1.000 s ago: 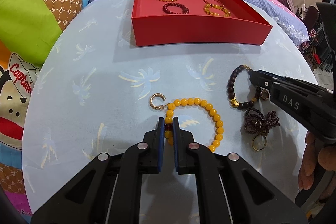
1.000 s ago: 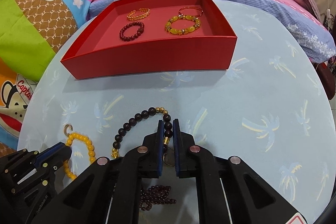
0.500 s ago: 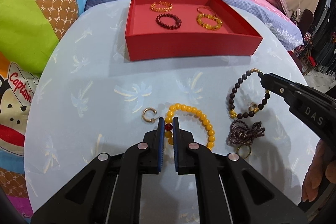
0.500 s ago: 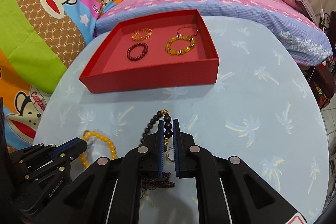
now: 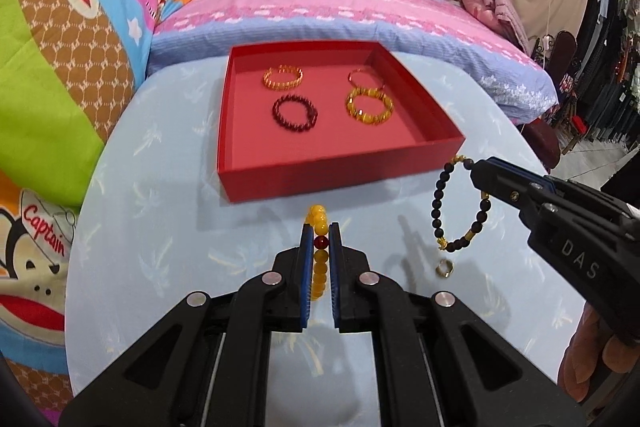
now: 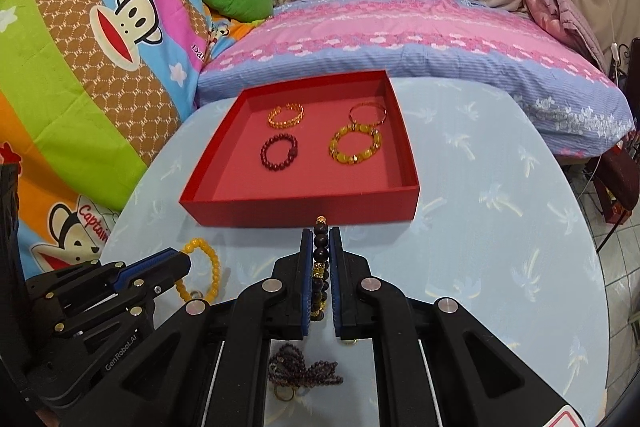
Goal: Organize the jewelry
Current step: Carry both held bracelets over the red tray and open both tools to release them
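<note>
A: Gripping a yellow bracelet [image 5: 320, 259], the left gripper [image 5: 320, 231] has its jaws clenched on the beads, with a single red bead [image 5: 320, 242] right between the pads. The loop hangs edge-on, lifted off the table [image 5: 160, 247].

B: And the other hand?

A: The right gripper [image 6: 320, 235] is clamped on a dark bracelet [image 6: 320, 251] with gold spacers. From the left camera that loop dangles in the air below the fingertips, just in front of the tray's near right corner.

B: Where is the tray?

A: The red tray [image 5: 340, 179] sits at the far side of the table, beyond both grippers. Four bracelets lie in it: a gold bangle [image 5: 282, 77] back left, a thin red bangle [image 5: 362, 78] back right, a maroon bracelet [image 5: 295, 111] front left, an amber bracelet [image 5: 369, 106] front right.

B: Anything left on the table?

A: A small gold ring [image 5: 444, 267] under the dark bracelet, and a heap of purple beads [image 6: 304, 373] with a ring [image 6: 284, 395] beneath the right gripper.
</note>
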A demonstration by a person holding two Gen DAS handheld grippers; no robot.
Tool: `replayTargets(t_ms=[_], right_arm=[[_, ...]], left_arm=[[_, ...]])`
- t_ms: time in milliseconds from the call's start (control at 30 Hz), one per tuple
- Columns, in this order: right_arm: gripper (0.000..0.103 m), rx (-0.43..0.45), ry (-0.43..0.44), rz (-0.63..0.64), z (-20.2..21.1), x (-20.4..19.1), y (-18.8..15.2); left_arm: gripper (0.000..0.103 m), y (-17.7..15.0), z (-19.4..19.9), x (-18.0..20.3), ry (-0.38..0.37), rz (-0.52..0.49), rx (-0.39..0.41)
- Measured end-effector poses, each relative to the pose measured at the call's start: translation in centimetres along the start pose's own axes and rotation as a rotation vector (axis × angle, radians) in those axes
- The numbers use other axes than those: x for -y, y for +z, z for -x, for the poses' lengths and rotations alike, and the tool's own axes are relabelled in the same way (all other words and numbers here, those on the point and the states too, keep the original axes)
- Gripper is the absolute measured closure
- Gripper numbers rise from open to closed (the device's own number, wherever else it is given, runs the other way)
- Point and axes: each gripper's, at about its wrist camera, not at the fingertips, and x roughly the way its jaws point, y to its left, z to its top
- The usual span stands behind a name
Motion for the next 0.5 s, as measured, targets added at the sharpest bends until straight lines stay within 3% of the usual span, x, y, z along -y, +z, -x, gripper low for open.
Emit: replayTargets(t_ms=[500], right_arm=[[0.095, 0.073, 0.023, 0.001, -2.3, 0.1, 7.5]], left_arm=[[0.096, 9.0, -1.1, 0.3, -0.062, 0.0, 0.116]])
